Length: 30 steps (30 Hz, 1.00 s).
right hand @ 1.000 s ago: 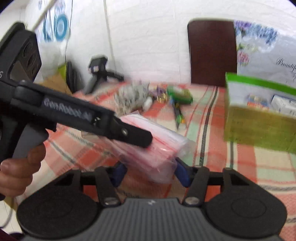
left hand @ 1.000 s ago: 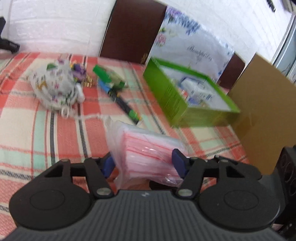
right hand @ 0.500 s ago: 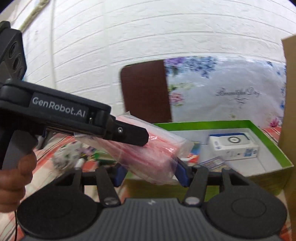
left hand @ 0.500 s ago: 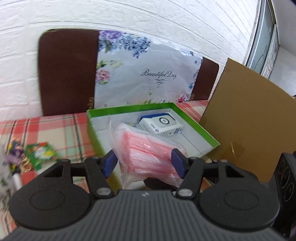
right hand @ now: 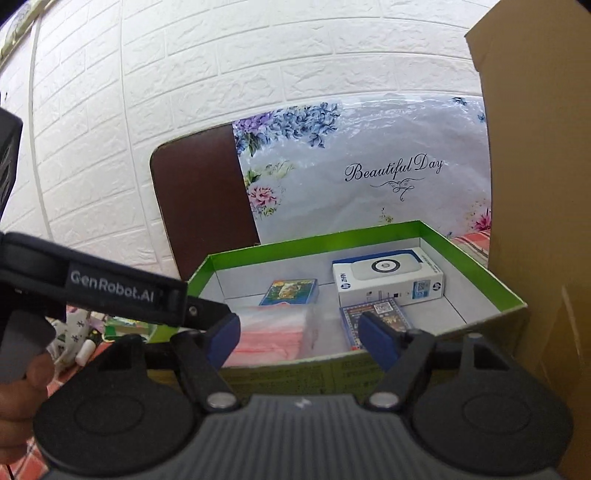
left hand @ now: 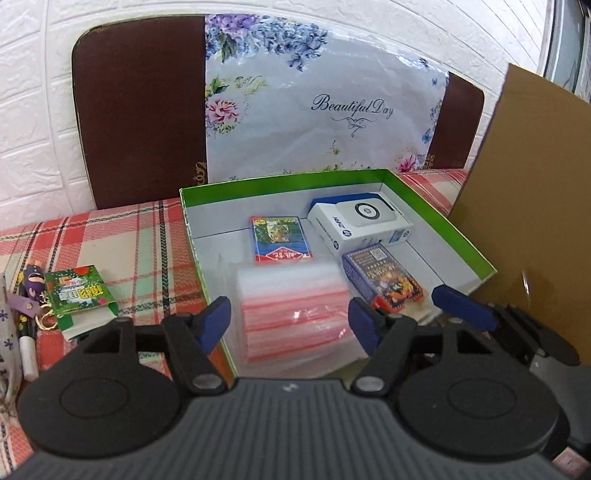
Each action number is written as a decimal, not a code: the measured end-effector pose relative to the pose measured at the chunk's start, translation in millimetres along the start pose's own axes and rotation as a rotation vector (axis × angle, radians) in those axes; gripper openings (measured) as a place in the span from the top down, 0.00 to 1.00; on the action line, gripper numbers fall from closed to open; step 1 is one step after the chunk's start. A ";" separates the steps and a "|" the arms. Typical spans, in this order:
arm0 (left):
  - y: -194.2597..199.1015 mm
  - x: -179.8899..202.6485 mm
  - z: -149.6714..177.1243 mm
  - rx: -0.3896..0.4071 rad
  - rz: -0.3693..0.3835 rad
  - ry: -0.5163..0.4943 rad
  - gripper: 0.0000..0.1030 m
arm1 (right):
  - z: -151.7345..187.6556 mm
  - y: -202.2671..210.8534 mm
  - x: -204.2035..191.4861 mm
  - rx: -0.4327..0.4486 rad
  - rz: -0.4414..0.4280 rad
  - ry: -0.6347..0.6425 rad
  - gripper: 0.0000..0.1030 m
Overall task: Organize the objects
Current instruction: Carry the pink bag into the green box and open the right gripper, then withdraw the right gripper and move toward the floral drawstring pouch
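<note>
A white brick-pattern wall [left hand: 110,14] stands behind a brown chair back [left hand: 140,107]; a plaid cloth covers the counter [left hand: 110,240].

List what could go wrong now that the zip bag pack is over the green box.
1. The tongs of both grippers are opening; the slippery zip bag pack, blurred between the left tongs, may drop skewed onto the dark card box.
2. The right tongs sit just above the green box's front wall and could snag it when withdrawing.

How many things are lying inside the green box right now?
4: a pink bag stack at the near wall, a tiger card pack behind it, a white box far right, a dark card pack near right. More may be hidden beneath.
</note>
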<state>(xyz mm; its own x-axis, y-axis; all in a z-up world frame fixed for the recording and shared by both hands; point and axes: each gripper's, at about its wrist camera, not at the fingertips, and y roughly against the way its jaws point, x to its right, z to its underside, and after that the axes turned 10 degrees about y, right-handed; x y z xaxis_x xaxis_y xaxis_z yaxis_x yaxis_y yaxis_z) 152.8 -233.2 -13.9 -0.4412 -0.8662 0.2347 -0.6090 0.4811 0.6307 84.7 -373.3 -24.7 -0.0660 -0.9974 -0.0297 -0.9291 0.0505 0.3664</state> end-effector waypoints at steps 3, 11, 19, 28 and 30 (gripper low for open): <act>14.0 6.2 7.0 0.009 -0.036 -0.029 0.30 | 0.6 11.7 -2.6 0.001 0.009 -0.007 0.29; 50.7 8.3 22.3 0.030 -0.154 -0.056 0.29 | 3.8 47.2 -15.5 -0.016 -0.009 -0.028 0.29; 82.2 -12.0 38.4 0.038 -0.215 -0.012 0.29 | 7.3 72.2 -39.4 -0.039 -0.049 -0.015 0.29; 111.6 -51.2 49.9 0.079 -0.300 0.047 0.29 | 2.6 85.7 -89.0 -0.043 -0.121 0.084 0.30; 115.4 -61.4 52.4 0.088 -0.323 0.062 0.28 | 2.6 85.4 -100.2 -0.051 -0.135 0.104 0.30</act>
<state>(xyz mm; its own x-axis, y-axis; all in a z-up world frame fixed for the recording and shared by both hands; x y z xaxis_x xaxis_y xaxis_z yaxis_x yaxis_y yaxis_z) 75.0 -117.5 5.7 -0.1773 -0.9810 0.0794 -0.7666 0.1882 0.6140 11.0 -268.9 7.1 0.0988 -0.9950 0.0136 -0.9070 -0.0844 0.4127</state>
